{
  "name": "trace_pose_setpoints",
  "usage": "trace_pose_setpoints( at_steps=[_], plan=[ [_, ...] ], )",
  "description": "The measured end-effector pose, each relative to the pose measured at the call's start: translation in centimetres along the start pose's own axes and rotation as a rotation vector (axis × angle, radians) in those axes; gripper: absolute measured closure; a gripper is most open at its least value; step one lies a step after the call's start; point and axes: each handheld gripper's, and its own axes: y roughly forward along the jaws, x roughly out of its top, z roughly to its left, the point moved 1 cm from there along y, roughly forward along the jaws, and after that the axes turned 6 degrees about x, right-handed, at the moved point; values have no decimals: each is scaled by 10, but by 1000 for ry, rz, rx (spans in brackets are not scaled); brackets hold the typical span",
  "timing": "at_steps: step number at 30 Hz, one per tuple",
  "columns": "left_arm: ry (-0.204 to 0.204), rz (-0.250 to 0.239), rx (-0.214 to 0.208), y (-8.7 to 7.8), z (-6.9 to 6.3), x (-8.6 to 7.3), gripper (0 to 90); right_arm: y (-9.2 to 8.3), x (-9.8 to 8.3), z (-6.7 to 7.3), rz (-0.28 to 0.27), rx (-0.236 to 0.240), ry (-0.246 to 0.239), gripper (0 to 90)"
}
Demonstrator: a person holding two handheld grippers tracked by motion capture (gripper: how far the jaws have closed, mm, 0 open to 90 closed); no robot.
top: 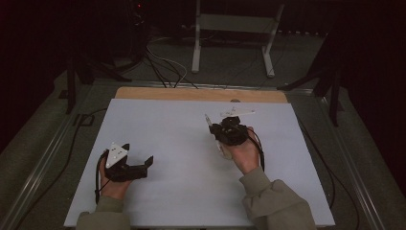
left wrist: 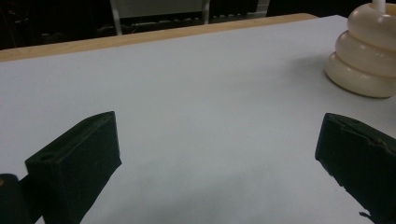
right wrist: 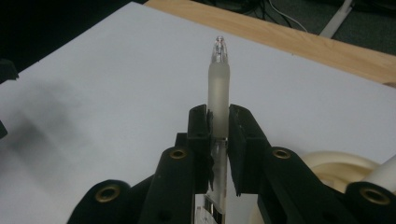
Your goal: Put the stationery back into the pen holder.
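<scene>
My right gripper is shut on a frosted, pen-like stick with a clear pointed tip, which stands up between the pads. In the high view the stick slants toward the far left above the white tabletop. A cream holder of stacked rings with a white peg sits just under and beside the right gripper. My left gripper rests low at the near left, jaws wide apart with nothing between them.
A wooden strip edges the far side of the tabletop. Beyond it, on the dark floor, stand a white metal frame and loose cables. Black stand legs flank the table.
</scene>
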Motion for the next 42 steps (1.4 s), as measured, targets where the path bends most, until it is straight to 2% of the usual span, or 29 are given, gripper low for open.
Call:
trace_pose_setpoints(
  at_steps=[24,42],
  plan=[
    [0,0,-1,0,0,0,5,-11,18,-18,-108,-21,36,809],
    [-1,0,-1,0,0,0,6,-17,21,-32,-150,-37,45,808]
  ],
)
